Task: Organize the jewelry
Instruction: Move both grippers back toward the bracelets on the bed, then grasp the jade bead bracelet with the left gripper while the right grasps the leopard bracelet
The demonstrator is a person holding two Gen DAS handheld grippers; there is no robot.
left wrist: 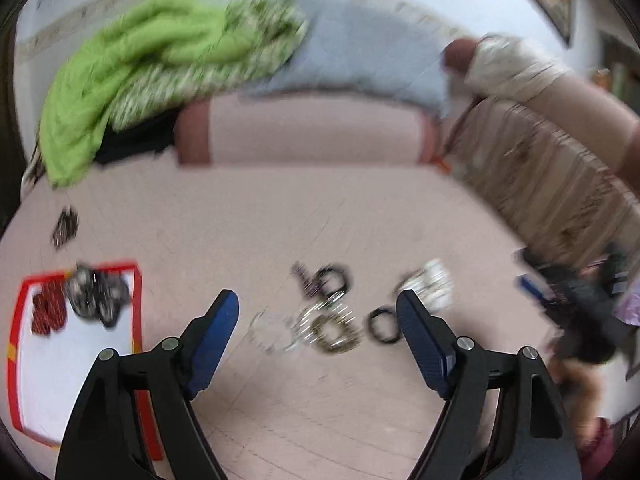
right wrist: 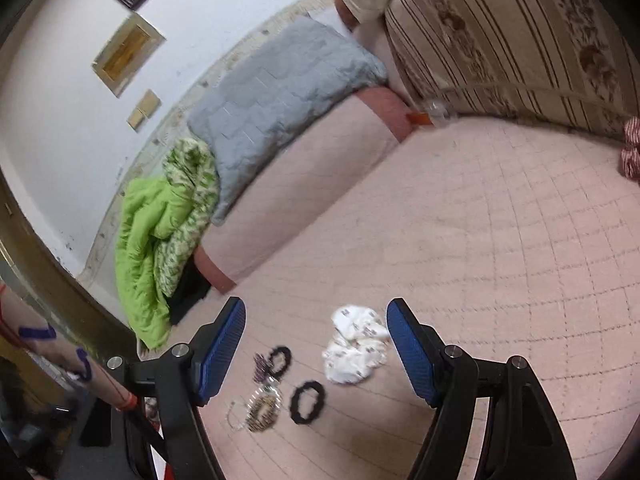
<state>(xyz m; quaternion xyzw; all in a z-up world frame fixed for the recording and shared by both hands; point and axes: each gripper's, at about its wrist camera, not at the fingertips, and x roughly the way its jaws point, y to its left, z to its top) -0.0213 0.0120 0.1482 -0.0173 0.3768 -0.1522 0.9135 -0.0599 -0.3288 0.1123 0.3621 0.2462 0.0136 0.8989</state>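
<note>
Both claws stand with their blue-padded jaws wide apart and hold nothing: the left gripper hangs over the loose pieces on the pink quilted bedspread, and the right gripper frames the same group from another side. Between and just beyond the left jaws lie a bronze-toned beaded bracelet, a pale, nearly clear bracelet just beside it, a black ring-shaped band, a second black band and, touching it, a small purplish beaded piece. A white scrunchie lies at the right end of the group — in the right wrist view it sits just beside that gripper's right finger. Toward the left edge of the bedspread stands the container, a red-rimmed tray with a white floor; in its far part lie a dark metallic tangle of jewelry and a red beaded piece, the remainder of the floor bare. A further dark patterned item lies apart on the bedspread beyond the tray; motion blur leaves its kind uncertain. By this evidence the sorting appears begun but well short of complete — two lots placed, at least six pieces left outside.
</note>
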